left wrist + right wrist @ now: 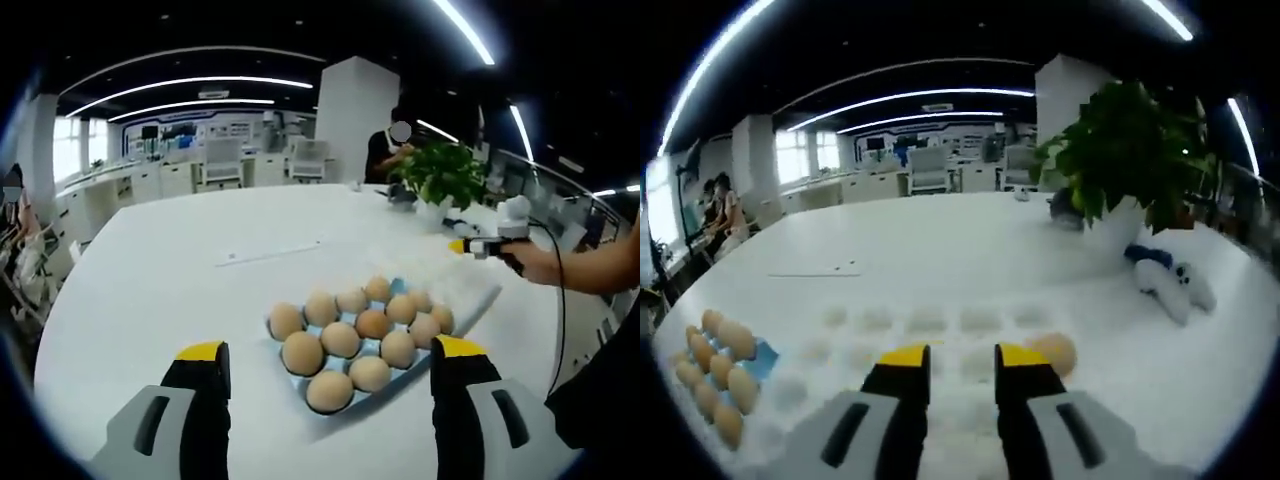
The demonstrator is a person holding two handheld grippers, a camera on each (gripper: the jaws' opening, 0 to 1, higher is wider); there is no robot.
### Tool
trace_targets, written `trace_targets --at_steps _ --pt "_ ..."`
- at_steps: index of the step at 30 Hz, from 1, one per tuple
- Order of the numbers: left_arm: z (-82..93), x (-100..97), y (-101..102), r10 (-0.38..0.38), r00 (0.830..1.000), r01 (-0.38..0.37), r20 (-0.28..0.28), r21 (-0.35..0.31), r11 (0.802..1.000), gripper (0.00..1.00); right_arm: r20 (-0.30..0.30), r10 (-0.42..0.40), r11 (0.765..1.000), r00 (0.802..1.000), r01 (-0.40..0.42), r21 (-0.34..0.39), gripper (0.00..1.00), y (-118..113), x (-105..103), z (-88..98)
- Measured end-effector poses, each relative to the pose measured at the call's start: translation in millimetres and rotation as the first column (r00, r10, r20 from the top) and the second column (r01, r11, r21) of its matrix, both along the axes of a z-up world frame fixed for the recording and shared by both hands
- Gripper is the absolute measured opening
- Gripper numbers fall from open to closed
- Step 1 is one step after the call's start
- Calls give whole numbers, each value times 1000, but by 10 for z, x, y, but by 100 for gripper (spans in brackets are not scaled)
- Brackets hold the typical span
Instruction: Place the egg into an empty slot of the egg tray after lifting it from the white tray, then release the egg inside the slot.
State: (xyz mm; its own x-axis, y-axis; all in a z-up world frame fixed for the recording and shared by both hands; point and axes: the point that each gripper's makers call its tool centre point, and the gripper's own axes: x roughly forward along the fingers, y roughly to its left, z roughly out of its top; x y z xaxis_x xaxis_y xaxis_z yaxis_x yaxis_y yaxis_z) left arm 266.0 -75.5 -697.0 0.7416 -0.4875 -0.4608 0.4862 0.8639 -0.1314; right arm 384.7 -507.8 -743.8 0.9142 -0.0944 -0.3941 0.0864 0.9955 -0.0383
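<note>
A blue egg tray point(287, 368) holds several brown eggs point(341, 338) just beyond my left gripper point(330, 352), whose jaws stand wide open with nothing between them. The same blue egg tray point(762, 359) lies at the left edge of the right gripper view. Under my right gripper point(962, 364) spreads the white tray point(925, 322) with its rows of dimples. A single egg point(1055, 352) rests in it just right of the right jaw. The jaws stand a narrow gap apart, holding nothing. In the left gripper view a hand holds the right gripper point(466, 246) over the white tray point(470, 297).
A potted green plant point(1128, 150) stands at the back right of the round white table point(150, 290), with a blue and white toy point(1168, 274) lying by it. A thin white strip point(268, 253) lies farther back. People sit beyond the table.
</note>
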Motion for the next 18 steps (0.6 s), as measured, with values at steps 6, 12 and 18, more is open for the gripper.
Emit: trace_targets --at_steps 6,12,18 --pt "-12 -15 17 7 1000 -7 -6 9 1000 82 -22 -85 996 996 85 -14 25 -403 71 -130" --pt "-2 4 15 5 1000 -5 -8 21 1000 82 -64 -83 996 994 81 -39 26 -490 130 -289" --pt "-31 -1 -14 -9 1000 9 -18 28 1000 82 -63 -62 998 996 60 -33 26 -431 179 -304"
